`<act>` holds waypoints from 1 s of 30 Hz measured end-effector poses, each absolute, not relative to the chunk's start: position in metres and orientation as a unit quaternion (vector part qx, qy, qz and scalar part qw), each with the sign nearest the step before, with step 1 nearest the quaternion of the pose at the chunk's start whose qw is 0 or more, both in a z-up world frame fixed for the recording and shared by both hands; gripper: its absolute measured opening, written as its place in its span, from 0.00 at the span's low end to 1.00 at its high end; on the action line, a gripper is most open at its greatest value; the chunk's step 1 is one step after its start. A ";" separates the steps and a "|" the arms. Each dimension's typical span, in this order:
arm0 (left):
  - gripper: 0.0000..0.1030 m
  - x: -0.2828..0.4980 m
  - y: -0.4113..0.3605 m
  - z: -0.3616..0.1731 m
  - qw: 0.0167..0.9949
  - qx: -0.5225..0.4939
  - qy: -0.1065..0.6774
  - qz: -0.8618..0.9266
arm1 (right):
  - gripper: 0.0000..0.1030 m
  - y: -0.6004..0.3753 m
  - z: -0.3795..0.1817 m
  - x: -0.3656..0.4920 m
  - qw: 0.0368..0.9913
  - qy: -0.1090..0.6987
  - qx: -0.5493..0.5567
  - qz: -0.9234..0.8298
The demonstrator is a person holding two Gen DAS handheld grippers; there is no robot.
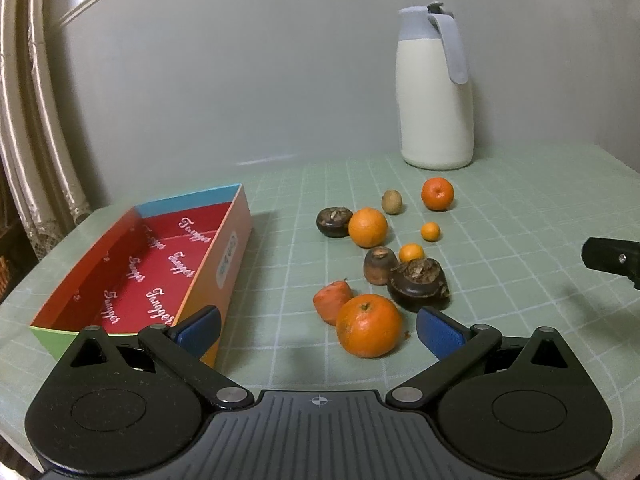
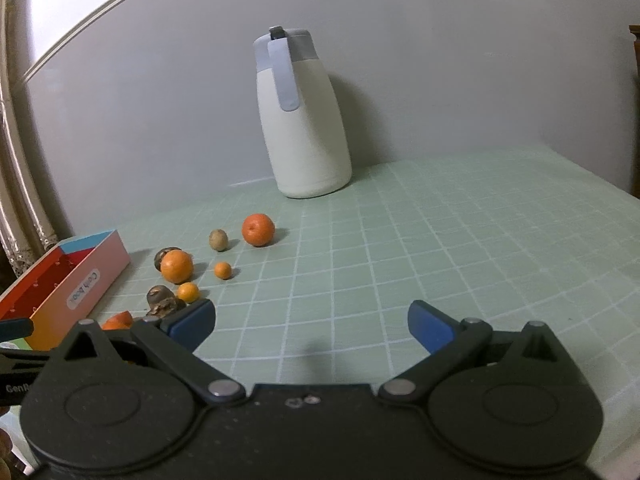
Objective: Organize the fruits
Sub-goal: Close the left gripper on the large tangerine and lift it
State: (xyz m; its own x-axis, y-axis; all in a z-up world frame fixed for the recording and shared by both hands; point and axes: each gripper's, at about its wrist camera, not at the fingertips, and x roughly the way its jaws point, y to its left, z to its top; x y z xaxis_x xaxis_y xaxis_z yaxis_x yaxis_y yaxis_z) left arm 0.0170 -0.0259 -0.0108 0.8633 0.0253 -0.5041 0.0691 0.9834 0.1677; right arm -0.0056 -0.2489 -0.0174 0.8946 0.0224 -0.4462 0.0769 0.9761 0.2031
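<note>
Fruits lie scattered on the green grid mat. A large orange (image 1: pixel 368 325) sits just ahead of my left gripper (image 1: pixel 318 330), which is open with nothing between its blue pads. Beside that orange lie a reddish piece (image 1: pixel 333 298) and a dark brown fruit (image 1: pixel 419 284). Farther back are another brown fruit (image 1: pixel 334 221), a mid-sized orange (image 1: pixel 367 227), two small oranges (image 1: pixel 430 231), a greenish-brown fruit (image 1: pixel 391 201) and a far orange (image 1: pixel 438 193). The open red box (image 1: pixel 160 268) stands to the left. My right gripper (image 2: pixel 312 324) is open over bare mat, right of the fruits (image 2: pixel 176 266).
A white jug with a grey-blue lid and handle (image 1: pixel 436 92) stands at the back by the wall. A pale curtain (image 1: pixel 36 120) hangs at the left. The other gripper's black tip (image 1: pixel 612 260) shows at the right edge of the left wrist view.
</note>
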 end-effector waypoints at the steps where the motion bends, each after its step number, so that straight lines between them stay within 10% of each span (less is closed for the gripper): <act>1: 1.00 0.018 -0.026 -0.011 0.961 0.089 0.261 -0.013 | 1.00 -0.250 -0.018 -0.006 0.967 0.229 0.110 -0.016; 10: 0.98 0.031 -0.030 -0.021 0.958 0.086 0.272 -0.020 | 1.00 -0.256 -0.017 -0.005 0.965 0.227 0.127 -0.013; 13: 0.73 0.039 -0.034 -0.026 0.953 0.084 0.286 -0.042 | 1.00 -0.256 -0.017 -0.005 0.966 0.227 0.127 -0.009; 30: 0.43 0.049 -0.037 -0.042 0.951 0.062 0.295 -0.073 | 1.00 -0.255 -0.021 0.000 0.965 0.238 0.090 -0.064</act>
